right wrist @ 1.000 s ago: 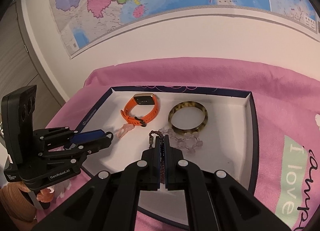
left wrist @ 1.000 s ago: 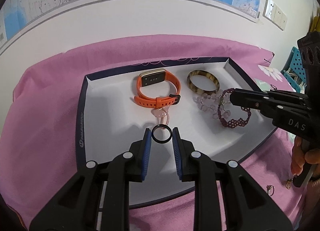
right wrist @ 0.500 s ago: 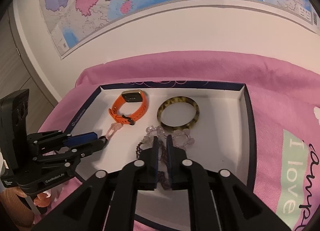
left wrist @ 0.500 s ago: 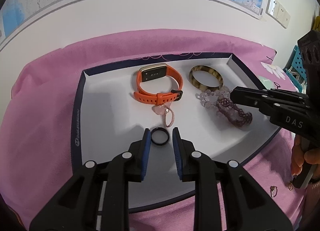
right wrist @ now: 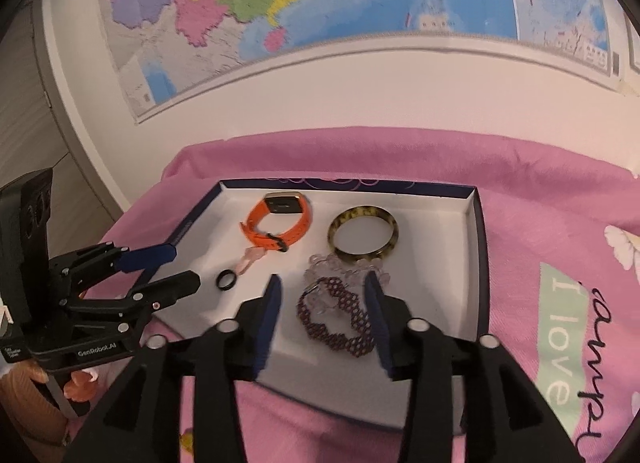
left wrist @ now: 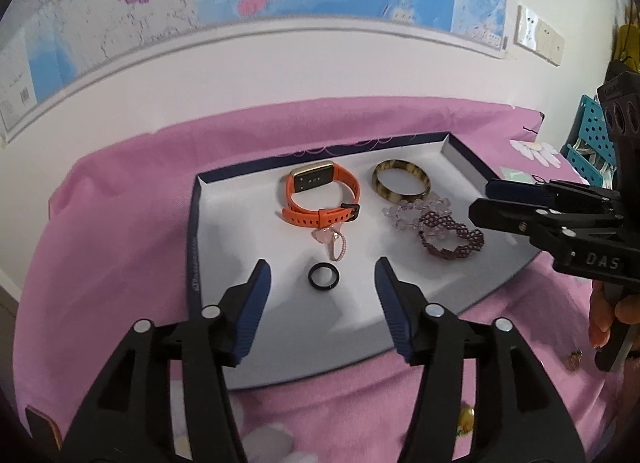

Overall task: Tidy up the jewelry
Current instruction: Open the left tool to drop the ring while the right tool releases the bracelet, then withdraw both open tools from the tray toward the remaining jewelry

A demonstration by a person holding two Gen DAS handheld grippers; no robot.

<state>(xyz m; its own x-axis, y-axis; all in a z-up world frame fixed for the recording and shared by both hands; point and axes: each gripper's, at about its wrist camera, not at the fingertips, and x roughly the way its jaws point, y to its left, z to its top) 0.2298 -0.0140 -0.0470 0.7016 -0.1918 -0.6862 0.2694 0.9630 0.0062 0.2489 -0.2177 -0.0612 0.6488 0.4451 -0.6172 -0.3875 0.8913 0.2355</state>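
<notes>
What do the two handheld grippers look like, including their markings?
Both are black plastic with silver screw heads and ribbed blue pads on the fingers. The left gripper bears white "GenRobot.AI" lettering on its body; the right gripper reads "DAS". Each has a black upright camera block behind it. No cables or sleeves are visible.

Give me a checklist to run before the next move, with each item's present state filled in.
1. Left gripper jaws, just opened, clear of black ring: ok.
2. Right gripper jaws, just opened, clear of purple beaded bracelet: ok.
3. Ring lies flat inside white tray: ok.
4. Purple bracelet apart from clear bead bracelet: not ok, they overlap.
5. Small pieces left on pink cloth outside the tray: cannot tell what they are.
</notes>
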